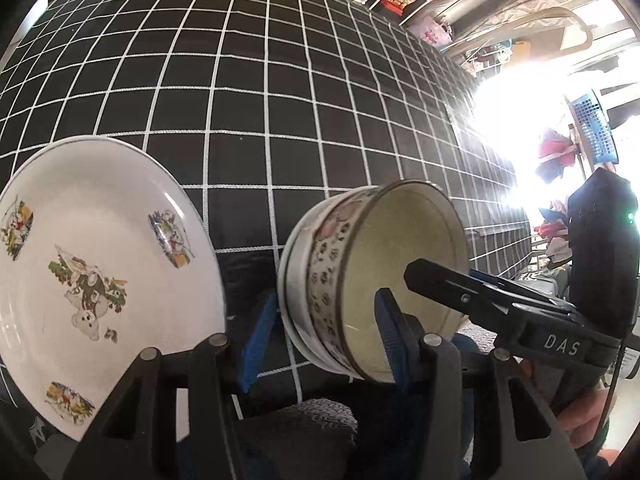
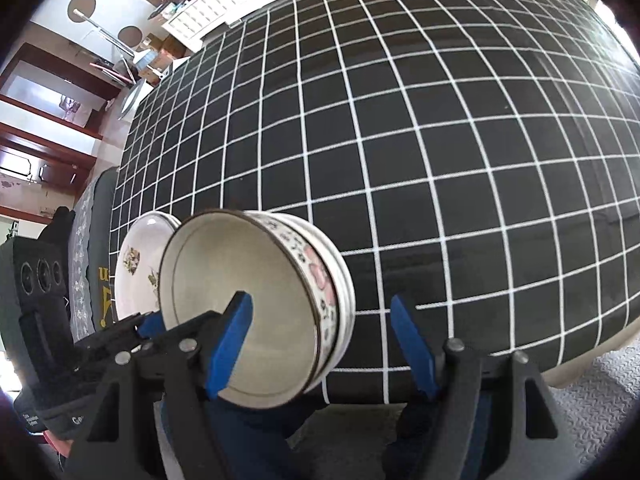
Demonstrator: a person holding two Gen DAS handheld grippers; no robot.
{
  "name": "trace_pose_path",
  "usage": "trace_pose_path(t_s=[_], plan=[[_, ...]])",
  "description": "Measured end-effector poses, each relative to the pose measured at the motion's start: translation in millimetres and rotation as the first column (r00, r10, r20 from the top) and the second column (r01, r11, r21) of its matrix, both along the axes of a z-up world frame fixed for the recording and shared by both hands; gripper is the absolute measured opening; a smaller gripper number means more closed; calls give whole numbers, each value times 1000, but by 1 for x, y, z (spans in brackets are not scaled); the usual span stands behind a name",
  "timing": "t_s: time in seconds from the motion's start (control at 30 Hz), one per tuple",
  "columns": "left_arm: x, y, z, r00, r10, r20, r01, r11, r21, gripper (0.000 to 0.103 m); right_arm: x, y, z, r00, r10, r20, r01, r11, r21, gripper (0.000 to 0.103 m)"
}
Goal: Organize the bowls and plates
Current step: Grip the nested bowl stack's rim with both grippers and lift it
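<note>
- left gripper (image 1: 320, 340) straddles the bowl (image 1: 404, 264) wall, can't tell if it's pinching
- right gripper (image 2: 324, 348) fingers apart, also straddling the wall
- plate (image 1: 100, 256) sits beside, probably the stacking spot

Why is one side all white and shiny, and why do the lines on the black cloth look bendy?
In the left wrist view, bright light glares from the right and washes that part out to white. In both views the fisheye lens curves the cloth's straight grid and darkens the corners. The bowl and plate look sharp, not blurry.
</note>
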State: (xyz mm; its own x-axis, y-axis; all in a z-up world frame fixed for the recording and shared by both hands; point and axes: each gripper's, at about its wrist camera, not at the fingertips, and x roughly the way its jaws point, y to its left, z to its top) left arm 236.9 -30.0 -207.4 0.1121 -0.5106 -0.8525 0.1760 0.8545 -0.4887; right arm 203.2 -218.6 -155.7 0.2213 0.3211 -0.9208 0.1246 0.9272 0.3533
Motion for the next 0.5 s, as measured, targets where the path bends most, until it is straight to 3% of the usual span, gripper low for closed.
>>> trace_pose_path(t_s=[0.4,0.5], plan=[[1,3,-32,998,-37,-49,37,999,2,49,1,-8,-10,1000,-9,-13,10,999,37,75],[0,-3,-32,998,-51,-21,51,998,32,49,0,-9,-12,1000,-1,-11,2,999,49,69]])
